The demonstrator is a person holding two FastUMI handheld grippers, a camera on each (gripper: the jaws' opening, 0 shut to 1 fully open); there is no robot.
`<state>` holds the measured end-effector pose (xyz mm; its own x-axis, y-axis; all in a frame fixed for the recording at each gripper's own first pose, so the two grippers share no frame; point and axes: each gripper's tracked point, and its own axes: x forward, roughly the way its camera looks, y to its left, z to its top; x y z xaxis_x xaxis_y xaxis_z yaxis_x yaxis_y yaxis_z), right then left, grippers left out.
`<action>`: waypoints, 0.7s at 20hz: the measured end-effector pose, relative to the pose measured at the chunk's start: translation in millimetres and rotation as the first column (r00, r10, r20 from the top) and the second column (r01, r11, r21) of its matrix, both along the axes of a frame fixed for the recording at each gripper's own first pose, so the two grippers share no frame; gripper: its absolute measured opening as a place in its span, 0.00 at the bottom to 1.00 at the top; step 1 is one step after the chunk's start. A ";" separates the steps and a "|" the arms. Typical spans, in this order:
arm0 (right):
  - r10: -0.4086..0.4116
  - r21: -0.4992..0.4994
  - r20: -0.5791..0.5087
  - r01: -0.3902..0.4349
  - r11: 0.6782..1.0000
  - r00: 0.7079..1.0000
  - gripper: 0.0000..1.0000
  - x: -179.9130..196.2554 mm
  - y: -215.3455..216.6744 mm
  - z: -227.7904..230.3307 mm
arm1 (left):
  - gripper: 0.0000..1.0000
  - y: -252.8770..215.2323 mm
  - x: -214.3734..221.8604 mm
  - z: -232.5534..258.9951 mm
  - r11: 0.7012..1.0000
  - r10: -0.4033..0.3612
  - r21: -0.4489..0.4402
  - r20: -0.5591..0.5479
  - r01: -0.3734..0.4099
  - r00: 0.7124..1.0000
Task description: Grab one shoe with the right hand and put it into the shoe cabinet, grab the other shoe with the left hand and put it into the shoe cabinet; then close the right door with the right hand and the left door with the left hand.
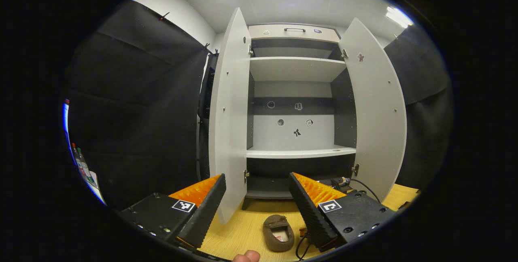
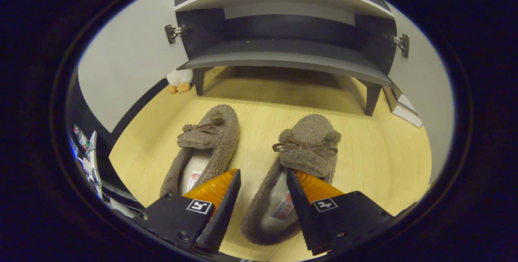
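Note:
Two brown fuzzy slippers with bows lie side by side on the wooden floor in front of the shoe cabinet [image 2: 283,58]. My right gripper [image 2: 262,177] is open and low over the right slipper [image 2: 309,148], one finger outside its left wall and the other over its opening. The left slipper [image 2: 210,140] lies untouched beside it. In the left gripper view the cabinet [image 1: 297,153] stands with its left door [image 1: 228,112] and right door [image 1: 376,108] swung wide. My left gripper [image 1: 257,197] is open and holds nothing, high above a slipper [image 1: 278,233].
A plush toy [image 2: 180,80] sits by the cabinet's left leg and books [image 2: 400,108] lean beside its right leg. Cables [image 1: 301,241] trail on the floor near the slipper. Bottles [image 1: 81,161] stand at the far left. A fingertip [image 1: 247,256] shows at the bottom edge.

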<state>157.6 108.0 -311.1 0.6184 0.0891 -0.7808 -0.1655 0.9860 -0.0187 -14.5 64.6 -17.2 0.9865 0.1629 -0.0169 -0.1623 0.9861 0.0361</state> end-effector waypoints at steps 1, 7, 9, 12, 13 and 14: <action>-0.009 -0.008 -0.010 0.009 1.000 1.000 0.73 2.9 -0.3 -4.9 | 0.95 1.7 -1.0 -2.2 1.000 0.005 0.000 -0.006 -0.005 1.000; -0.063 -0.089 0.053 0.067 0.994 0.997 0.40 17.1 -12.8 -13.4 | 0.95 2.2 2.1 -11.9 1.000 0.007 -0.003 -0.028 -0.007 1.000; -0.052 -0.112 0.073 0.060 0.992 0.996 0.31 17.3 -17.3 -10.6 | 0.95 2.3 1.7 -17.9 1.000 0.012 0.004 -0.038 -0.012 0.999; -0.011 -0.128 0.113 0.025 0.991 0.994 0.08 13.0 -18.7 -9.6 | 0.95 2.2 0.8 -19.3 1.000 0.009 0.007 -0.038 -0.009 0.999; 0.017 -0.128 0.132 0.000 0.992 0.991 0.06 12.7 -18.5 -8.1 | 0.95 2.4 0.5 -18.6 1.000 0.009 0.007 -0.036 -0.009 0.999; 0.036 -0.109 0.162 -0.018 0.994 0.986 0.04 10.6 -16.9 -3.7 | 0.95 1.8 -0.6 -19.0 1.000 0.007 0.007 -0.035 -0.007 0.999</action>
<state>168.2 91.2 -314.8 0.7373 0.0294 -0.6749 -0.1782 0.9721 -0.1523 -15.1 66.4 -36.1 0.9841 0.1703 -0.0500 -0.1679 0.9846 0.0485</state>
